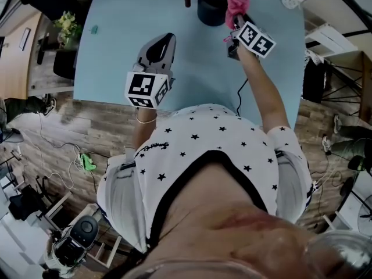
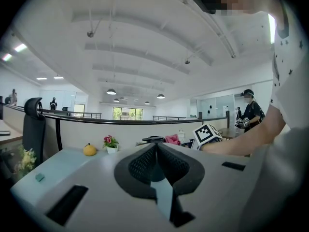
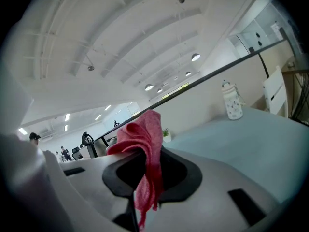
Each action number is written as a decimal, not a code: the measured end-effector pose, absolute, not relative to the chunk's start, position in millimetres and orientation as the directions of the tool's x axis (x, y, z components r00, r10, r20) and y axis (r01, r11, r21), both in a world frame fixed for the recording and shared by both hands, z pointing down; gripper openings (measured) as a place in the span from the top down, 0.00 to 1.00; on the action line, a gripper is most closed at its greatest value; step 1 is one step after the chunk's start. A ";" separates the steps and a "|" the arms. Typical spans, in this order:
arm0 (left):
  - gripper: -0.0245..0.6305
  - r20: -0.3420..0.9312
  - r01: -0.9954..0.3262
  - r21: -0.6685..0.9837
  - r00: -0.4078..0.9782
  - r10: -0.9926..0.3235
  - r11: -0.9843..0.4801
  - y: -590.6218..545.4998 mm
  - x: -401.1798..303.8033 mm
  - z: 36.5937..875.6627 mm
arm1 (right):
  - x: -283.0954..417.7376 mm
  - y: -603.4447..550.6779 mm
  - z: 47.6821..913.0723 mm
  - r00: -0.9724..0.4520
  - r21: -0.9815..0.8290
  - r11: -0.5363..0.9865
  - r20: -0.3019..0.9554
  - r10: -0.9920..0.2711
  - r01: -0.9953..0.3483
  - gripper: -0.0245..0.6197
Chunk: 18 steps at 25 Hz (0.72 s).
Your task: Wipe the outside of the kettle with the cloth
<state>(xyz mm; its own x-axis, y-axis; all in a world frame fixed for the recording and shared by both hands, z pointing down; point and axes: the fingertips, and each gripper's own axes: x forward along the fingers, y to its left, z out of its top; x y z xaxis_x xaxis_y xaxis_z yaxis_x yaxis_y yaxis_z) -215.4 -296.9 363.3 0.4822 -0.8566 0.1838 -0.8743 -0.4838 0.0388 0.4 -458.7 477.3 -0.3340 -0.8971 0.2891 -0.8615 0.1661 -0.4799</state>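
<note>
- head view: the black kettle stands at the far edge of the pale blue counter, handle to the left.
- the right gripper reaches up to the kettle's right side with the pink cloth bunched at its tip. the cloth overlaps the kettle's flank here, but whether they actually touch can't be told.
- right gripper view: this settles the grip. the jaws are clamped on the cloth, with a fold standing above them and a tail hanging down between them. the kettle itself does not show in this view. a white bottle stands upright on the counter off to the right.
- head view: the left gripper hangs over the near middle of the counter, well apart from the kettle.
- left gripper view: its jaws are pressed together with nothing between them. just past their tips, the kettle's lid and the cloth peek out beside the right gripper's marker cube.
- only this view shows an orange fruit and a small potted flower along the counter's far side.
</note>
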 end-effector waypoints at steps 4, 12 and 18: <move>0.91 0.185 -0.876 0.048 0.480 -0.858 -0.480 -294.9 -219.6 367.1 | -24.6 -430.1 454.8 -0.383 -0.384 0.283 0.215 -0.898 -0.879 0.86; 0.91 0.187 -0.890 0.053 0.454 -0.871 -0.453 -293.2 -230.3 370.4 | -136.3 -397.4 475.8 -0.606 -0.259 0.551 0.254 -0.754 -0.794 0.86; 0.91 0.203 -0.913 0.062 0.407 -0.890 -0.403 -291.9 -259.9 372.8 | -164.3 -416.2 523.9 -0.571 -0.272 0.503 0.375 -0.730 -0.821 0.86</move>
<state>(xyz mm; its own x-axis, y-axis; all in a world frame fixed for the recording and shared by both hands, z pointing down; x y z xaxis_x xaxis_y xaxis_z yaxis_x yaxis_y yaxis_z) -259.9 -291.9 372.8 0.4071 -0.8905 0.2033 -0.9130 -0.4033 0.0619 -164.3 -416.2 523.9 -0.5715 -0.7297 0.3753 -0.8206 0.5027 -0.2721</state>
